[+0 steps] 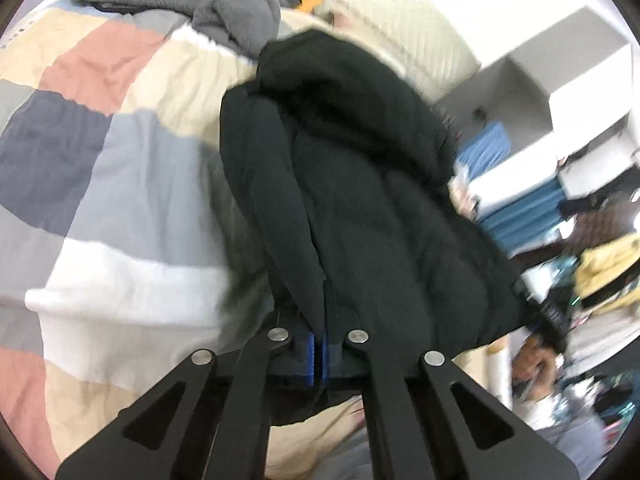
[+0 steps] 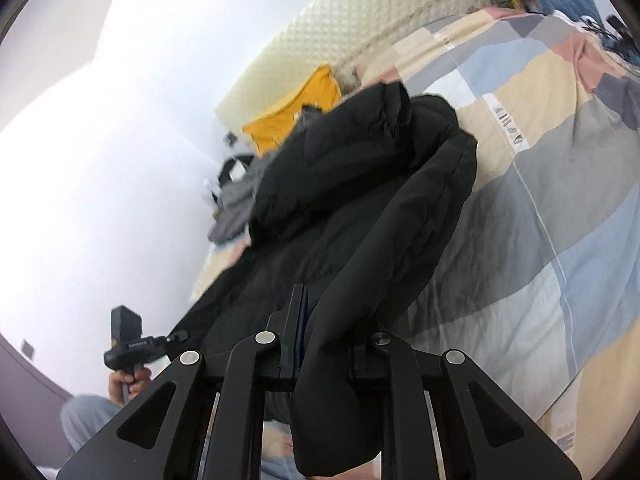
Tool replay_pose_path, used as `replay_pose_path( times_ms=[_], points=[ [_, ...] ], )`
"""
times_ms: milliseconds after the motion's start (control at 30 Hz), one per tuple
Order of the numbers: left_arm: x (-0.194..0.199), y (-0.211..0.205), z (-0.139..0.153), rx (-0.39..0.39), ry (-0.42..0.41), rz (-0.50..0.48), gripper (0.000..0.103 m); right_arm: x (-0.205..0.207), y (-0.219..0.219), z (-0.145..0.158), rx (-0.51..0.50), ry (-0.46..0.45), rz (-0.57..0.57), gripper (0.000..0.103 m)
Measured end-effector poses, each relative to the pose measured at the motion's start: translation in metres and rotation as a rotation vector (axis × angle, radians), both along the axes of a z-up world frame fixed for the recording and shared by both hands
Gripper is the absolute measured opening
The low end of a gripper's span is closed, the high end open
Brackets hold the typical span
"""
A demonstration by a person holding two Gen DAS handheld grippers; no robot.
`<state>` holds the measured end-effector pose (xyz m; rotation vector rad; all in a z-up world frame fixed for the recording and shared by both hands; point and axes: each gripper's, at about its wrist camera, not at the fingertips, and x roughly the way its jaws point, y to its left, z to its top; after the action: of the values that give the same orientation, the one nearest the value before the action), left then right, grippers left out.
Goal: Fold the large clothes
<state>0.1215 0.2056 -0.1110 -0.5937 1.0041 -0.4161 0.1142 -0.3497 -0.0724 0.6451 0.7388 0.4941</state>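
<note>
Black jacket (image 1: 360, 184) lengthwise — hood seemingly far end.

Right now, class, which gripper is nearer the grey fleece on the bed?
Left. The left gripper, shut on the black jacket, has the grey fleece ahead across open bedding; from the right gripper, also shut on the jacket, it lies leftward beyond the jacket.

Each wrist camera looks close along its own tool, angled down at the black jacket (image 1: 360, 200) (image 2: 352, 200) over the patchwork bed (image 1: 120, 160) (image 2: 540, 200), which both views share.
</note>
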Motion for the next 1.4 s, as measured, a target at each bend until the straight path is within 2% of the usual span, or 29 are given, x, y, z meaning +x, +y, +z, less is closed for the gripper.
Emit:
replay_pose_path(
  times_ms=[167,333,500,800,933,1100,1267,1400],
  points=[
    [0.011,0.007,0.042,-0.041,-0.074,0.069,0.001,0.002,-0.018,0.035,0.08,-0.056,-0.018,0.012],
    [0.018,0.017,0.09,-0.071,-0.16,0.093,0.0,0.004,-0.027,0.09,0.064,-0.131,-0.015,0.012],
    [0.009,0.027,0.127,-0.09,-0.223,0.093,0.0,-0.007,-0.034,0.123,0.071,-0.164,-0.032,0.012],
    [-0.019,0.038,0.175,-0.079,-0.256,0.072,0.0,-0.049,-0.035,0.17,0.044,-0.223,-0.053,0.012],
    [-0.035,0.046,0.191,-0.113,-0.266,0.076,0.0,-0.068,-0.034,0.19,0.069,-0.275,-0.061,0.012],
    [-0.028,0.049,0.201,-0.089,-0.285,0.082,0.001,-0.045,-0.031,0.187,0.044,-0.273,-0.089,0.012],
    [0.02,0.051,0.181,-0.039,-0.209,0.115,0.001,0.001,-0.03,0.169,0.022,-0.238,-0.148,0.012],
    [0.055,0.054,0.169,-0.03,-0.153,0.132,0.002,0.053,-0.03,0.148,-0.019,-0.194,-0.199,0.012]
  ],
)
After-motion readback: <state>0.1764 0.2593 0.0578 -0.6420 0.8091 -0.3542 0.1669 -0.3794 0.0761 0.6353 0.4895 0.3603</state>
